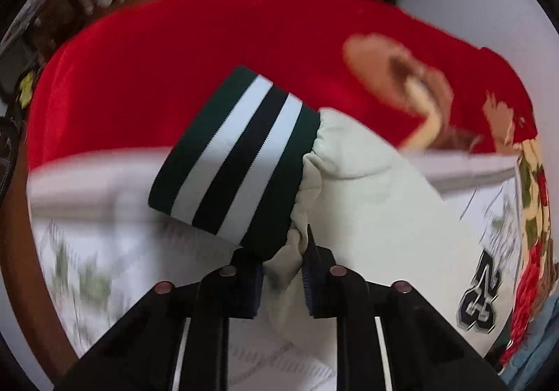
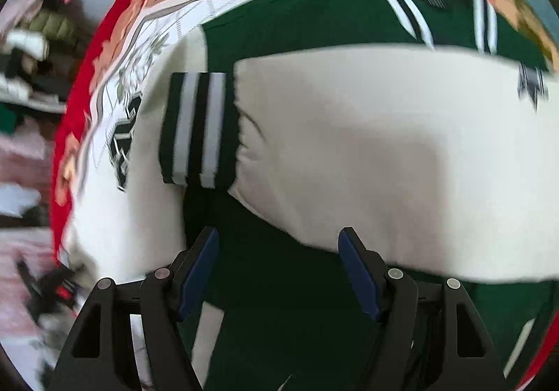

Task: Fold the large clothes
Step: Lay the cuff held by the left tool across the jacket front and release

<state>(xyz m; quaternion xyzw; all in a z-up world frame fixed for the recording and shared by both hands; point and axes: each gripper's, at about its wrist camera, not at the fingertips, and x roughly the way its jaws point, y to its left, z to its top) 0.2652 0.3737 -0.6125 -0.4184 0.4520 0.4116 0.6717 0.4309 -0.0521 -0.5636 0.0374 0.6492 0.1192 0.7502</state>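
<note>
Gripping cream fabric just behind a cuff, the left gripper [image 1: 283, 272] has its dark blue pads pressed together on the cream-white padded sleeve [image 1: 367, 188] of a green-and-cream varsity jacket; the sleeve's ribbed cuff [image 1: 234, 153], striped dark green, white and black, juts out beyond the fingertips. The right gripper [image 2: 279, 272] hangs with its jaws spread and nothing between them, just above the jacket's dark green body [image 2: 297, 321], where the second cream sleeve [image 2: 367, 153] already lies folded across, its own striped cuff to the left. A black number patch [image 1: 482, 296] shows on the held sleeve. The pinch looks shallow, taken on a small bunch of cloth, so the heavy sleeve could slip free while being carried across, or land crooked over the other one. Beneath the garment lies a white sheet with a pale green leaf print [image 1: 104, 251], and beyond it a plush red blanket with flowers [image 1: 209, 49]. Farther off, a pale wall and blurred stacks of clothing fill the room.
</note>
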